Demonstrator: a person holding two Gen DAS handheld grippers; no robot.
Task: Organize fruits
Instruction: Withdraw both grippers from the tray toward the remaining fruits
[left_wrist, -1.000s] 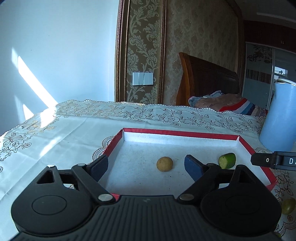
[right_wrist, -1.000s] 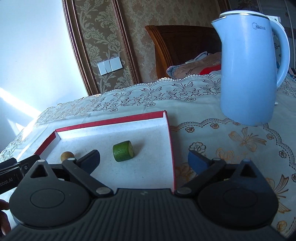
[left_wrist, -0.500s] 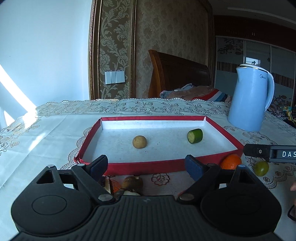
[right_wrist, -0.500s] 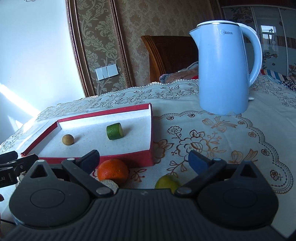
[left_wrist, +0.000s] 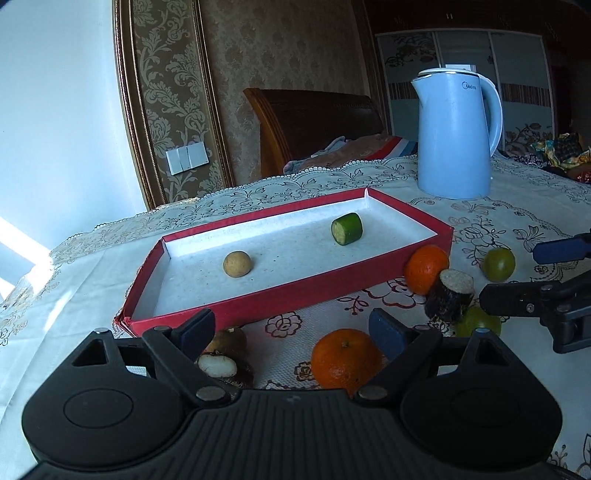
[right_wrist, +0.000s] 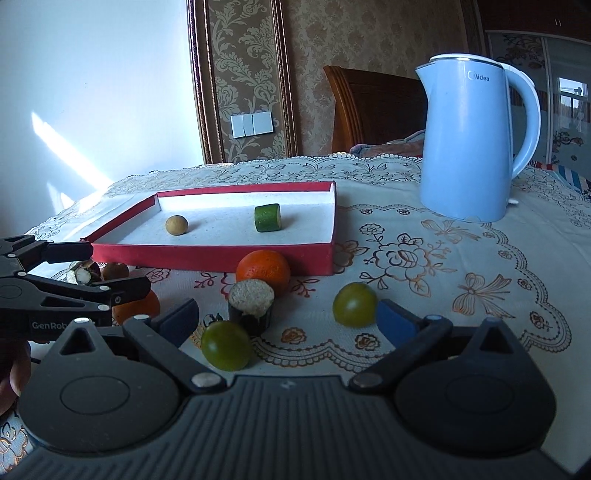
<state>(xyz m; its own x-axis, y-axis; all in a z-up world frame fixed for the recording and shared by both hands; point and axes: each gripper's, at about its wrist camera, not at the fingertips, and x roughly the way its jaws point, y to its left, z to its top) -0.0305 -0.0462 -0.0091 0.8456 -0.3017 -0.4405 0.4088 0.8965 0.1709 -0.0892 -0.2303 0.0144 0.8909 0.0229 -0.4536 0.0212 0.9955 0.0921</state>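
Observation:
A red tray with a white floor holds a small tan round fruit and a green cut piece. In front of it lie two oranges, two green round fruits, a dark cut piece with a pale top and brown fruits. My left gripper is open and empty above the near orange. My right gripper is open and empty, with the green fruits between its fingers.
A light blue kettle stands on the lace tablecloth, right of the tray. A bed headboard and a wall lie behind the table. The other gripper shows at each view's edge.
Both grippers have pulled back from the tray toward the near table edge. The loose fruits in front of the tray have come into view. Both stay open.

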